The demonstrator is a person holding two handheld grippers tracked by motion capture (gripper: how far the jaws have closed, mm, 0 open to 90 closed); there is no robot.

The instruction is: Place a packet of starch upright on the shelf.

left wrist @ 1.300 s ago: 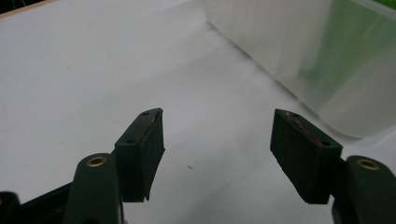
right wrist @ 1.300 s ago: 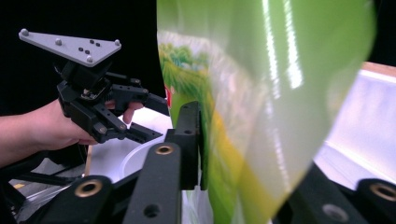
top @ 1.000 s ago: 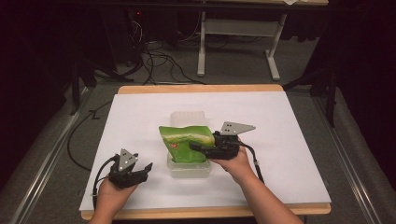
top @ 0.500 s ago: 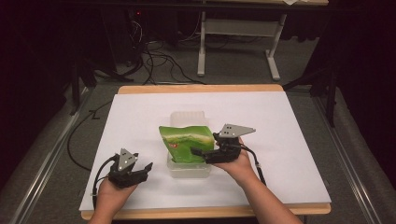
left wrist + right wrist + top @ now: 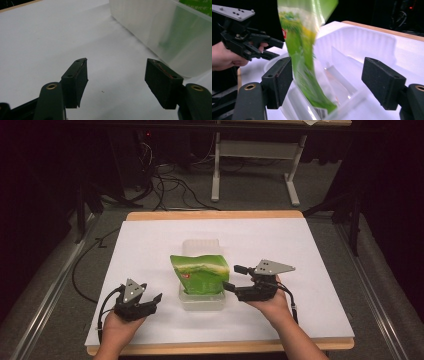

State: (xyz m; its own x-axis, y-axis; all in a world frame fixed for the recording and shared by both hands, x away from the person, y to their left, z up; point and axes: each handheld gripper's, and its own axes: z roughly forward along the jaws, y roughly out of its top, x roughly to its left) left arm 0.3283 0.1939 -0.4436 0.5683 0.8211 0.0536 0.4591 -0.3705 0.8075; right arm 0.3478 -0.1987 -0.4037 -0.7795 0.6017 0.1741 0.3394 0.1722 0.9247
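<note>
While the green bag is standing tilted in the clear plastic container at the tabletop's centre, we are judging that the bagging step is about done. Our right claw, just beside the bag at its three o'clock, is gaping wide and holding nothing. Our left claw is resting at eight o'clock, also wide and empty. Next we are likely needing to steady the leaning bag, whose upper part is overhanging the container's rim. Cables are lying on the floor beyond twelve o'clock, obstructing nothing.
</note>
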